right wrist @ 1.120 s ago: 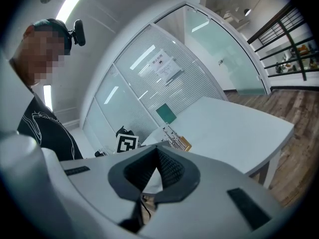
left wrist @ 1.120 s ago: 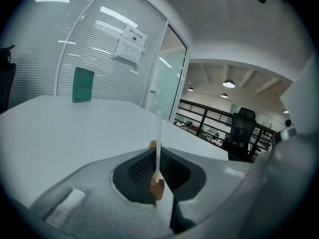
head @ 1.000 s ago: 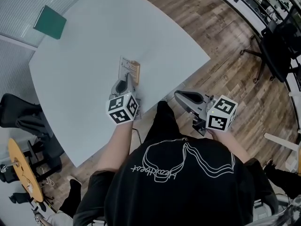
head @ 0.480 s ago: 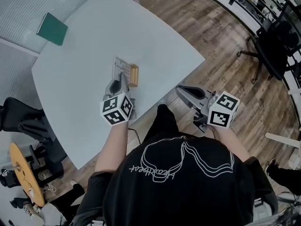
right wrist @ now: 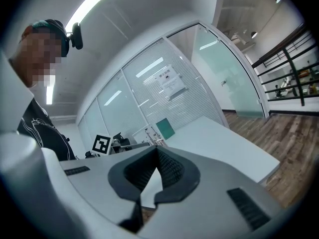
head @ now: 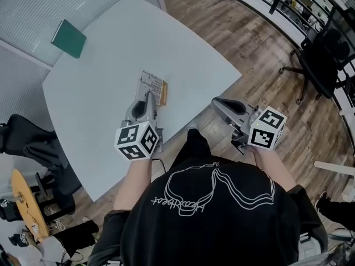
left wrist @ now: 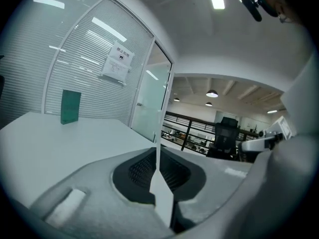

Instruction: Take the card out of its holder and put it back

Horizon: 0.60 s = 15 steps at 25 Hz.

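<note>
A white printed card (head: 148,82) stands by a small wooden holder (head: 162,92) near the front edge of the pale table (head: 111,49). My left gripper (head: 148,97) reaches it from the near side and is shut on it. In the left gripper view the card (left wrist: 158,178) shows edge-on as a thin white sheet pinched between the jaws (left wrist: 158,151). Whether its lower edge sits in the holder's slot I cannot tell. My right gripper (head: 217,102) hangs off the table's right edge over the wooden floor, shut with nothing in it (right wrist: 157,151).
A green book (head: 69,38) lies at the table's far left corner, also seen in the left gripper view (left wrist: 70,106). A black office chair (head: 327,54) stands at the far right, another dark chair (head: 28,143) at the left. Glass walls bound the far side.
The left gripper's marker cube has dropped back a little toward the person while its jaws stay at the card. The right gripper has hardly moved.
</note>
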{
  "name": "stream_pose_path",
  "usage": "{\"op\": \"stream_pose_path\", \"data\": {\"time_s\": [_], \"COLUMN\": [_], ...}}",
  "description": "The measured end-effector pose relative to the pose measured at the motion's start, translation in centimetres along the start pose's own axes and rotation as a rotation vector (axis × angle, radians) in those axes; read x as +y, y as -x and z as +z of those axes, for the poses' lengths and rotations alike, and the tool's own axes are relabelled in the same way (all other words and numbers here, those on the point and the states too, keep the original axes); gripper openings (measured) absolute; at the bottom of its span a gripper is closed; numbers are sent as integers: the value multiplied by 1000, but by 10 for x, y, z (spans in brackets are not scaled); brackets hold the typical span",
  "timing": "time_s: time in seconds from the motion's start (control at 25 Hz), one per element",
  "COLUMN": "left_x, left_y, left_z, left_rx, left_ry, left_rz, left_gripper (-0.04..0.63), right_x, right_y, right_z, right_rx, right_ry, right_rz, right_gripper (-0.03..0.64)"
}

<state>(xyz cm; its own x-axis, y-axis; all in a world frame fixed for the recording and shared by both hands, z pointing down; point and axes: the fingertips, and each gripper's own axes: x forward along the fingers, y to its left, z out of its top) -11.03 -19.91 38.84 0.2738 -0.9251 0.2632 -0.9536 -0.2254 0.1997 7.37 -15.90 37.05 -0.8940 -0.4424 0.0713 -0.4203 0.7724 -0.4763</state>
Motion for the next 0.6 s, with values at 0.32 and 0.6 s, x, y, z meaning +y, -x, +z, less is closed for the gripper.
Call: {"op": "stream_pose_path", "data": {"time_s": [0.32,0.6], "left_x": [-48,-58], "left_y": [20,27], "left_z": [-3,-10], "left_rx": [20,48], "left_ry": [40,65], "left_rz": [-142,-196], "left_gripper": [25,25], "right_x": [4,-1], "right_y": [-4,-6], "right_z": [6,-12], "right_rx": [5,64], "right_ry": [29,59], "right_rz": [-36,-97], "right_gripper": [9,9]}}
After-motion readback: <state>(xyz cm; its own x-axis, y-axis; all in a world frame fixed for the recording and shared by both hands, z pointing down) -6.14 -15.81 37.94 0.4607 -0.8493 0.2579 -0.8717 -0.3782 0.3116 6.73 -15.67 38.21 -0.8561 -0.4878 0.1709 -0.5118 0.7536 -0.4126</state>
